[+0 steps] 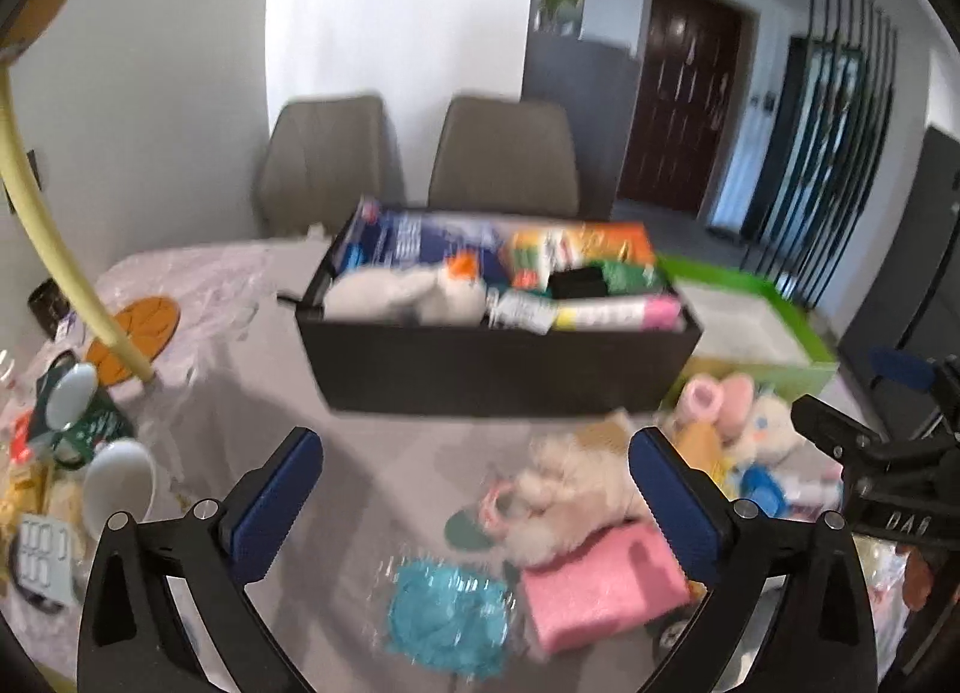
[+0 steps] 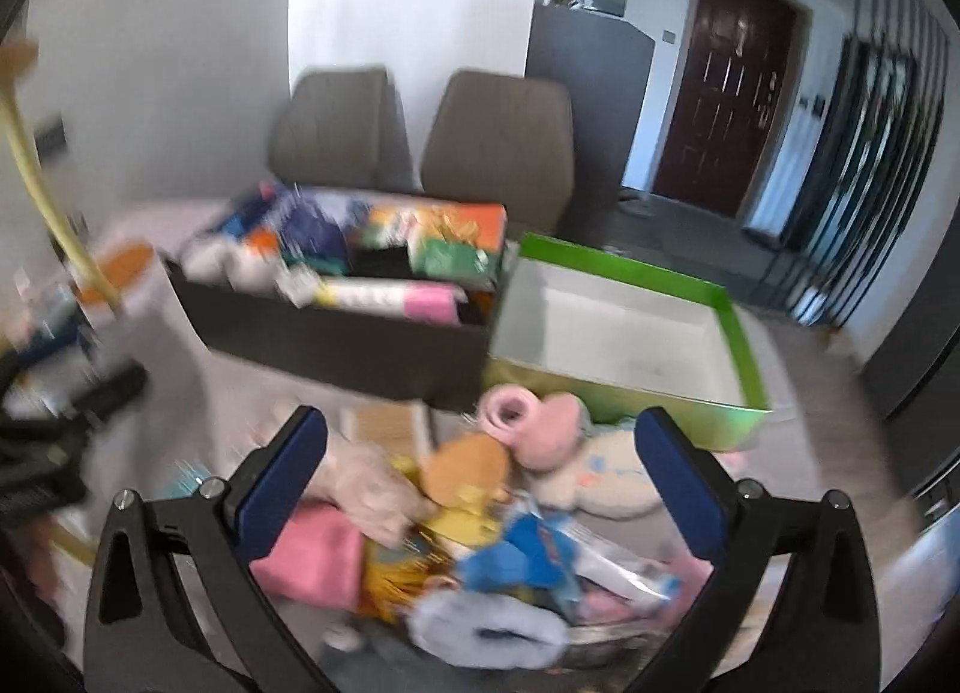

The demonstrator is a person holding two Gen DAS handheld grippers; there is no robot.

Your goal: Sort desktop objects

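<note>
Now both tools — left tool [image 1: 474, 489], right tool [image 2: 480, 471] — gape wide, gripping nothing.

I see the black box [image 1: 504, 363] sitting on the table, packed full with a white plush, colourful cartons and a pink-and-yellow pack. Just beside it, on its right, the green box [image 2: 729, 327] lies open with a bare white inside. In front of them a loose heap spreads out: a pink cloth [image 1: 600, 585], a cream plush [image 1: 570, 489], a teal bundle [image 1: 444, 615], a white bunny plush [image 2: 606, 483].
</note>
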